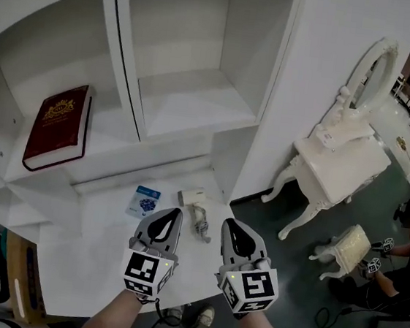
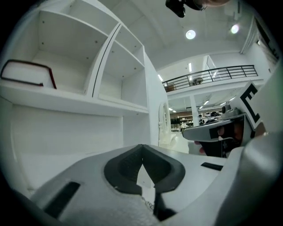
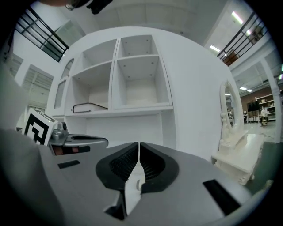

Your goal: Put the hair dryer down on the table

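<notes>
Pair of hand-held tools, left gripper and right gripper: smooth grey shells tapering to a point, black ribbed pads lining the jaws, dark slots on top, each carrying a cube of black-and-white square markers.

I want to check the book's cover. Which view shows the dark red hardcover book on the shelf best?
The head view: the dark red hardcover book lies flat, its gold-printed cover fully visible. Both gripper views show only its side, from low down.
</notes>
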The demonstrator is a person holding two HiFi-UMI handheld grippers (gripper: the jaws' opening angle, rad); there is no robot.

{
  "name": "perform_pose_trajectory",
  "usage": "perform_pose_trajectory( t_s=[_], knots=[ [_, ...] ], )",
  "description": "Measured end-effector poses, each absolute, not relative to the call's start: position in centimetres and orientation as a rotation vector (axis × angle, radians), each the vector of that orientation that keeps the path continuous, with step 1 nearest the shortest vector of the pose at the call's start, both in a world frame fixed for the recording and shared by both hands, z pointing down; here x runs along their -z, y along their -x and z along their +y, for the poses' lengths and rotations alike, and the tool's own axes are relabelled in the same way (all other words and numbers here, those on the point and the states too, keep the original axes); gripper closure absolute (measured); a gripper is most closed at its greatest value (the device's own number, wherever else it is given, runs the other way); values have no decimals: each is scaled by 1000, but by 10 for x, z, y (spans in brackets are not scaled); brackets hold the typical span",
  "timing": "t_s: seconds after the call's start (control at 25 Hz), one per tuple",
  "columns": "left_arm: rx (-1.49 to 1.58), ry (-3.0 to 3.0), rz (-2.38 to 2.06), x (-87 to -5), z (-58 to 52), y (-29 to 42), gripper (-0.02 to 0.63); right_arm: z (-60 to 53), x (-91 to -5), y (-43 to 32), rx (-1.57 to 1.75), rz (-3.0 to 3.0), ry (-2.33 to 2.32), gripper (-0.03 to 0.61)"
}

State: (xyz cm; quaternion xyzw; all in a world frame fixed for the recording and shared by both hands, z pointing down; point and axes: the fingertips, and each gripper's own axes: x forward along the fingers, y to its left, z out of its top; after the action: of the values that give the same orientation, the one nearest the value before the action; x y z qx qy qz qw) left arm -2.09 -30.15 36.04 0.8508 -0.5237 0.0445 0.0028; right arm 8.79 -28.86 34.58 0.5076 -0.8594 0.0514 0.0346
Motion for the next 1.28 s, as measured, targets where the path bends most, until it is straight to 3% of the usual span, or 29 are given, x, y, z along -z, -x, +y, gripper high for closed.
perform_pose_trajectory(
  t_s=[0.2, 0.48, 0.84, 1.28],
  knots=[
    [-59, -2761, -1637, -306, -269, 10, 601, -249, -279, -89, -22, -2769, -1508, 554],
    [-12, -2813, -1694, -268, -223, 16, 601, -201, -264, -78, 1, -2847, -1401, 554],
    [-11, -2786, -1731, -264, -179, 18, 601, -164, -248, -74, 118, -2907, -1413, 554],
    [-91, -2816, -1685, -284, -161, 5, 601, -152, -277, -82, 11, -2860, -1370, 554]
  ],
)
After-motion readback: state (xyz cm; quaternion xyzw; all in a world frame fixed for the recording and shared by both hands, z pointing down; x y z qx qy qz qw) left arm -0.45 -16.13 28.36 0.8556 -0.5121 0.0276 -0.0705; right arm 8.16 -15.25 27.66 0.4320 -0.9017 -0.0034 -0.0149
